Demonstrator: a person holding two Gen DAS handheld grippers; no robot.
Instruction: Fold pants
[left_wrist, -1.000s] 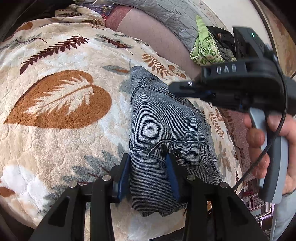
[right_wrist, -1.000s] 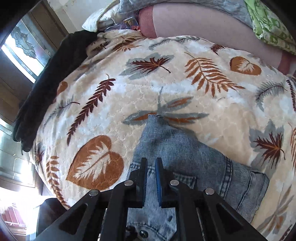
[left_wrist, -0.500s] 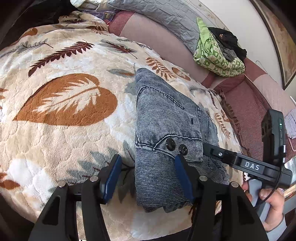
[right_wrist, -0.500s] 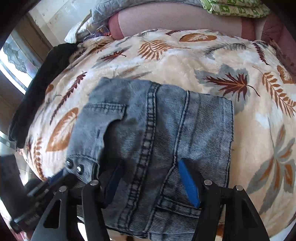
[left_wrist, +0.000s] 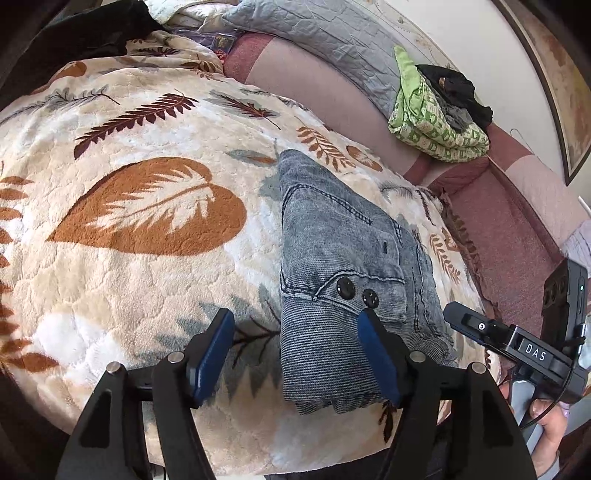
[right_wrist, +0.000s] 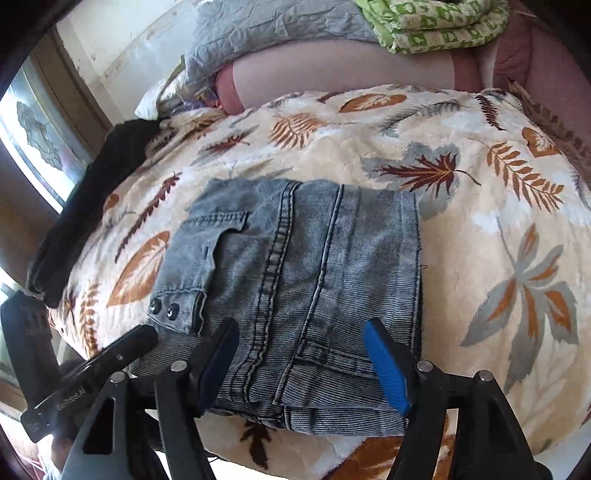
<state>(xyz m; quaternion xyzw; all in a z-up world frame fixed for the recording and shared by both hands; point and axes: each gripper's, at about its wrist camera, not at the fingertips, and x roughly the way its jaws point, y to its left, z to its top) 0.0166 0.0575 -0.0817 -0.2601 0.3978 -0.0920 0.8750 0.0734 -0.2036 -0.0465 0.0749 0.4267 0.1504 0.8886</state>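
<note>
the folded jeans (right_wrist: 295, 280) lie flat on the leaf-print blanket (left_wrist: 122, 295), near its front edge. both the left gripper (left_wrist: 295, 354) and right gripper (right_wrist: 303, 365) have just been opening; their fingers straddle the denim's near edge without pinching it.

One folded pair of denim pants (right_wrist: 295, 280) is seen on the leaf-print blanket (right_wrist: 480, 258), with two dark snap buttons (left_wrist: 354, 291) counted on its pocket flap. Beyond the blanket, one green patterned bundle (left_wrist: 432, 125) and one grey quilted cover (left_wrist: 325, 40) are counted. Two grippers are counted, one in each view.
</note>
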